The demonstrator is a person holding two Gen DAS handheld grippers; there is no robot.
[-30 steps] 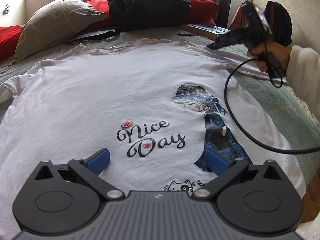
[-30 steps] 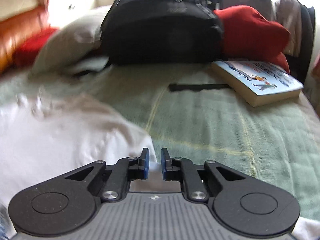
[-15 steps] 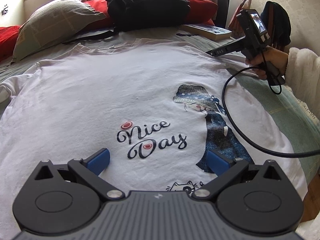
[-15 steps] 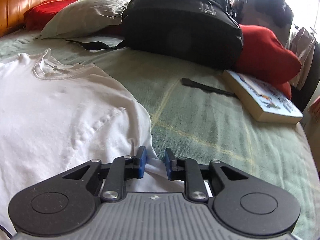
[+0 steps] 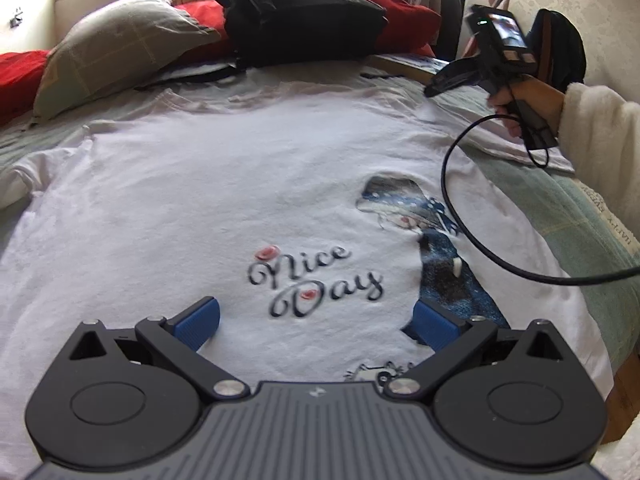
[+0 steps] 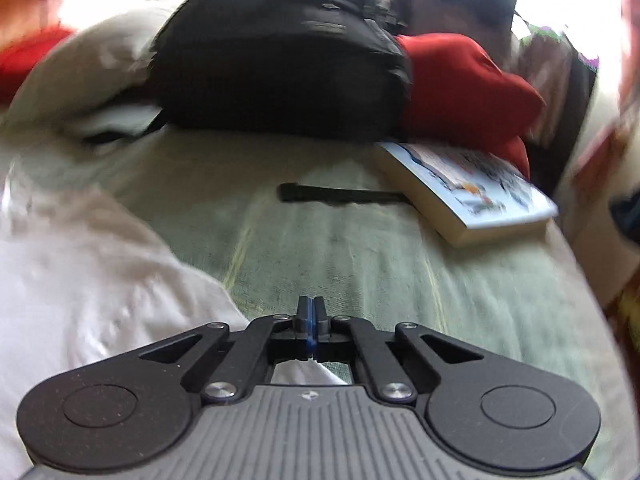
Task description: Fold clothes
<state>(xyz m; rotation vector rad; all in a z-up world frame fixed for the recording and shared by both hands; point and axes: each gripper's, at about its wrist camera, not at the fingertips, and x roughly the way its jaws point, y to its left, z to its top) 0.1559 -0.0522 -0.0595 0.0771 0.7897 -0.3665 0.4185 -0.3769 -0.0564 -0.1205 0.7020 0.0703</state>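
On the bed, right gripper (image 6: 308,322) jaws pressed together (any pinched T-shirt (image 5: 200,200) hidden); left gripper (image 5: 316,322) wide.

Rt wrist view motion-blurred: thick paperback book w/ blue illustrated cover (image 6: 476,188), title unreadable to you. White printed cotton T-shirt (image 5: 180,208): hem hidden under your left gripper (image 5: 316,322); cat print part-covered.

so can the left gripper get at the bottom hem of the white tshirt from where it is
Probably yes. The left gripper is open and sits low over the white t-shirt near its lower print, with nothing lying on the cloth between the fingers. The hem itself is hidden beneath the gripper body, so its exact position cannot be told.
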